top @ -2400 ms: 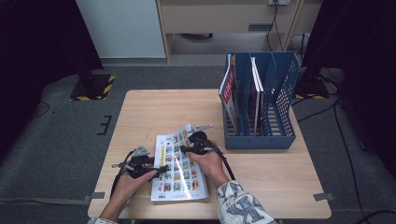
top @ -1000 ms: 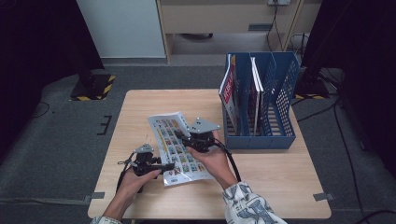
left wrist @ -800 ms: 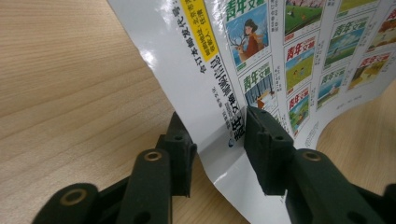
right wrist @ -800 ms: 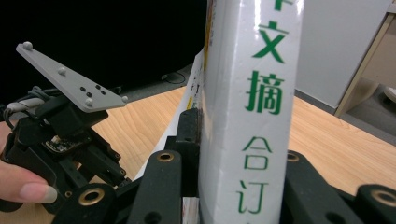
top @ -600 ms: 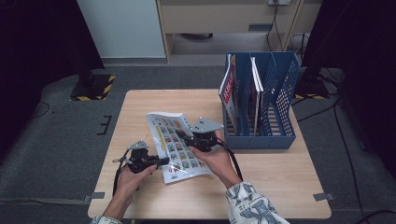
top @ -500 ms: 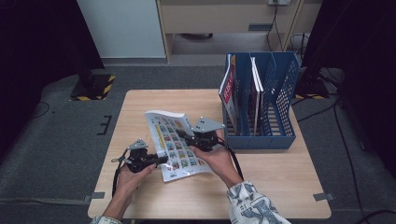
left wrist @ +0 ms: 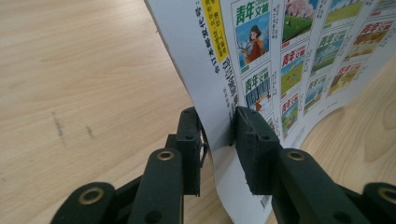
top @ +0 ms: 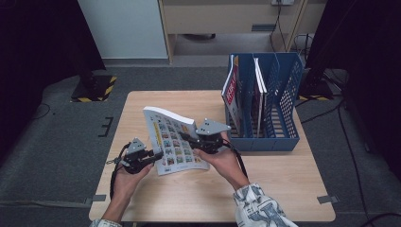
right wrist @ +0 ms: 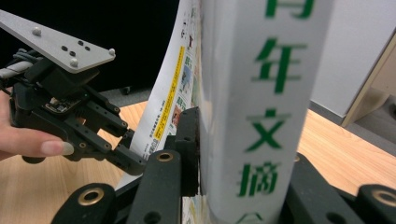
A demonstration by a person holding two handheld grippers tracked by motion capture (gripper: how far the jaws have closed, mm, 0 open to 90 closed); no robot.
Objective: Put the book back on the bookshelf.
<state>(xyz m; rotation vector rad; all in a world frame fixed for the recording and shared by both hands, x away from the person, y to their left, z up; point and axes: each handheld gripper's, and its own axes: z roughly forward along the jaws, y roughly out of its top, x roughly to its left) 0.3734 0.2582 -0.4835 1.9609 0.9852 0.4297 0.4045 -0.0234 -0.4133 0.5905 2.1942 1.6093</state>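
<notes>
Magazine point(top: 172, 142): one thick softcover with a grid of small colour covers on its face. Position: over the middle of the table point(top: 265, 189), nearer its left front part, raised off the wood and tilted, top edge toward the far side, lower corner just above the surface.

Change noted: a moment ago it lay flat; it now stands clear of the table, and the left gripper's jaws have just been closing on its lower left edge. Judged meaning: the lift is shared by both tools, and the item looks ready to be carried toward the blue file rack point(top: 265, 111) at the right far corner, which already holds other magazines point(top: 232, 92) upright.

Left gripper point(left wrist: 217, 135): jaws pinching the thin lower edge of the cover, one pad on each face. Held low by the left hand point(top: 126, 177), forearm entering from the near edge, tool pointing right toward the page.

Right gripper point(right wrist: 243, 154): jaws clamped across the thick spine, printed characters running up between them. Right hand point(top: 224, 158) wraps the tool from below, patterned sleeve point(top: 260, 208) behind, grey plate on top, tool aimed left at the spine side.

Risk, judged: the left-hand edge bows noticeably and could slip.
</notes>
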